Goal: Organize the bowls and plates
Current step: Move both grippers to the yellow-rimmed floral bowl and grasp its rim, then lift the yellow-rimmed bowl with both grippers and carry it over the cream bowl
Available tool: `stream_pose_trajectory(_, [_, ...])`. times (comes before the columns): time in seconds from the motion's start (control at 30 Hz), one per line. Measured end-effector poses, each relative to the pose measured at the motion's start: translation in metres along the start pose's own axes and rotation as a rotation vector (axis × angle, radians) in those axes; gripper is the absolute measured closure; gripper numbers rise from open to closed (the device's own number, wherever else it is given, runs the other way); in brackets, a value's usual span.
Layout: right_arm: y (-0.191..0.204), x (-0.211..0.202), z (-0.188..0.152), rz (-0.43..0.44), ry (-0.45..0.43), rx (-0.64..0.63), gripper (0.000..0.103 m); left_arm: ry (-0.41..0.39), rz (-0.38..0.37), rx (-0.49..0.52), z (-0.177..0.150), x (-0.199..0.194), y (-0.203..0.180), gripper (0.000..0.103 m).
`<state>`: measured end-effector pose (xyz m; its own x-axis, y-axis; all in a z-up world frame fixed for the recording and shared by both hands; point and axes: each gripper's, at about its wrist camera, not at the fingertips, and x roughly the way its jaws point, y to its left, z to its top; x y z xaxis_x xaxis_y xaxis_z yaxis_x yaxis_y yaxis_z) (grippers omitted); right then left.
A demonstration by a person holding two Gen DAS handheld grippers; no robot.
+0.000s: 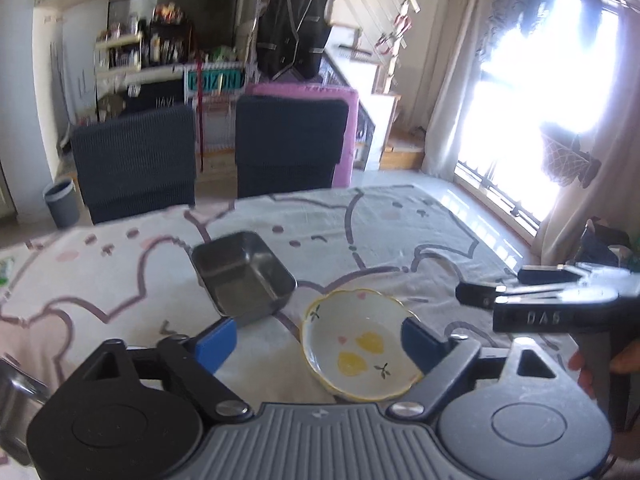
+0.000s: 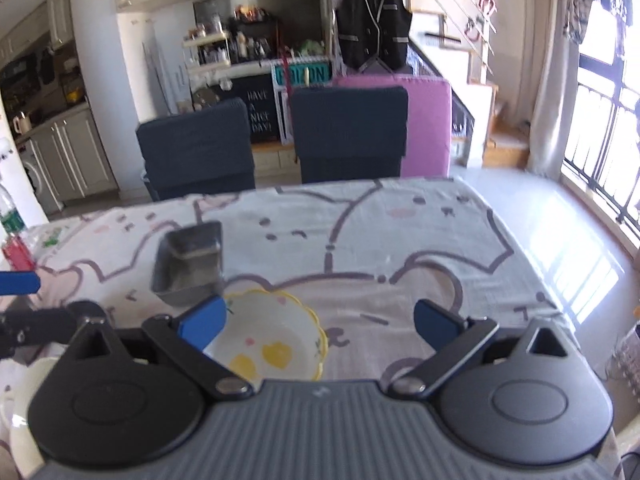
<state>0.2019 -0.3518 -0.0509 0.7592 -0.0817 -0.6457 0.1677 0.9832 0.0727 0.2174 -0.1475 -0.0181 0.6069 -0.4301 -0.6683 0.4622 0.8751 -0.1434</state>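
Left wrist view: left tongs (image 1: pixel 316 340) spread wide, empty; bowl (image 1: pixel 360 350) sits on the desk (image 1: pixel 400 232) between the blue pads, its right rim near or touching the right pad, can't tell which. Steel tray (image 1: pixel 244 274) lies just beyond, tilted corner-on, apart from the bowl. Right tongs (image 1: pixel 488 290) enter at the right edge.

Right wrist view: right tongs (image 2: pixel 320 326) also spread, pinching nothing; bowl (image 2: pixel 268 338) sits low left, partly behind the left pad; tray (image 2: pixel 188 266) is just beyond it. Likely both line up on the bowl for pickup.
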Motion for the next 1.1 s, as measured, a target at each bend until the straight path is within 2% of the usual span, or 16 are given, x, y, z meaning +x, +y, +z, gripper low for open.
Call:
stream_pose_trajectory(0.1, [-0.007,0.023,-0.001,0.0,0.078,0.012,0.021,0.075,-0.012,-0.029,0.003,0.032,0.002,0.032])
stream_pose_trajectory(0.13, [-0.009,0.03,-0.003,0.01,0.104,0.02,0.034,0.102,-0.013,-0.035,0.004,0.042,0.003,0.037])
stream_pose_trajectory(0.17, [-0.012,0.036,-0.004,0.016,0.129,0.033,0.04,0.126,-0.01,-0.04,0.004,0.052,0.004,0.042])
stream_pose_trajectory(0.27, [-0.018,0.053,-0.008,0.004,0.185,0.053,0.05,0.181,0.003,-0.049,0.002,0.077,0.009,0.05])
stream_pose_trajectory(0.4, [-0.021,0.073,-0.014,0.028,0.241,0.082,0.054,0.233,-0.011,-0.076,-0.001,0.101,0.019,0.051])
stream_pose_trajectory(0.5, [-0.018,0.086,-0.017,0.038,0.292,0.098,0.064,0.257,-0.02,-0.083,-0.004,0.116,0.023,0.053])
stream_pose_trajectory(0.57, [-0.011,0.094,-0.019,0.032,0.316,0.08,0.072,0.276,-0.03,-0.089,-0.005,0.126,0.025,0.062])
stream_pose_trajectory(0.73, [0.0,0.108,-0.021,0.018,0.322,0.055,0.074,0.304,-0.06,-0.123,-0.01,0.145,0.028,0.076])
stream_pose_trajectory(0.9, [0.001,0.123,-0.028,-0.019,0.338,0.074,0.074,0.313,-0.064,-0.127,-0.014,0.156,0.029,0.083])
stream_pose_trajectory(1.0, [-0.001,0.129,-0.031,-0.018,0.341,0.072,0.074,0.327,-0.062,-0.142,-0.016,0.161,0.032,0.091])
stream_pose_trajectory(1.03, [-0.002,0.132,-0.031,-0.016,0.345,0.082,0.077,0.334,-0.062,-0.146,-0.017,0.163,0.033,0.094])
stream_pose_trajectory(1.1, [-0.003,0.132,-0.032,-0.006,0.35,0.081,0.081,0.337,-0.072,-0.156,-0.018,0.165,0.036,0.094])
